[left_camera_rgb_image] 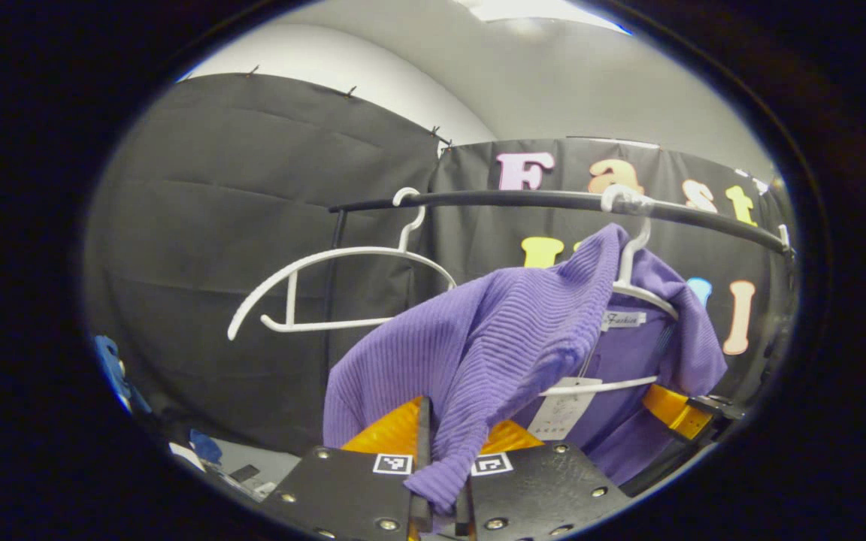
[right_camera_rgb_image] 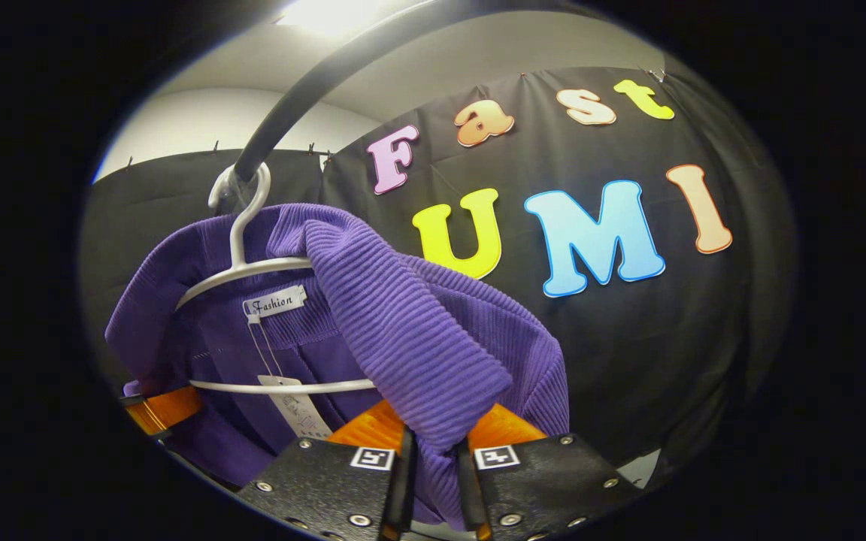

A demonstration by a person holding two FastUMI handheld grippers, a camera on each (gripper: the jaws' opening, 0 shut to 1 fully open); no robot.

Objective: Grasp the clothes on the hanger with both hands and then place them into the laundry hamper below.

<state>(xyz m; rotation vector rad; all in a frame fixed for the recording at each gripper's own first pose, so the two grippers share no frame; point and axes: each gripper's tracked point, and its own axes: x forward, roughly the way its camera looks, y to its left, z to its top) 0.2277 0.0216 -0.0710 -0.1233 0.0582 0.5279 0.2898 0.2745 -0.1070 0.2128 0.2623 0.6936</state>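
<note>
Right gripper view: ribbed purple sweater (right_camera_rgb_image: pixel 403 330) bunched.

rail (left_camera_rgb_image: pixel 553 200): black, runs across in front of my claws, also overhead (right_camera_rgb_image: pixel 305 83) in right gripper view | bare hanger (left_camera_rgb_image: pixel 328 289): white, hooked near rail's left end | second hanger (left_camera_rgb_image: pixel 632 270): hooked toward right end, carrying purple sweater (left_camera_rgb_image: pixel 501 338), one shoulder slipped off it

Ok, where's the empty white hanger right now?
In the left gripper view the empty hanger hangs on the black rail, left of the purple sweater on its own hanger.
</note>
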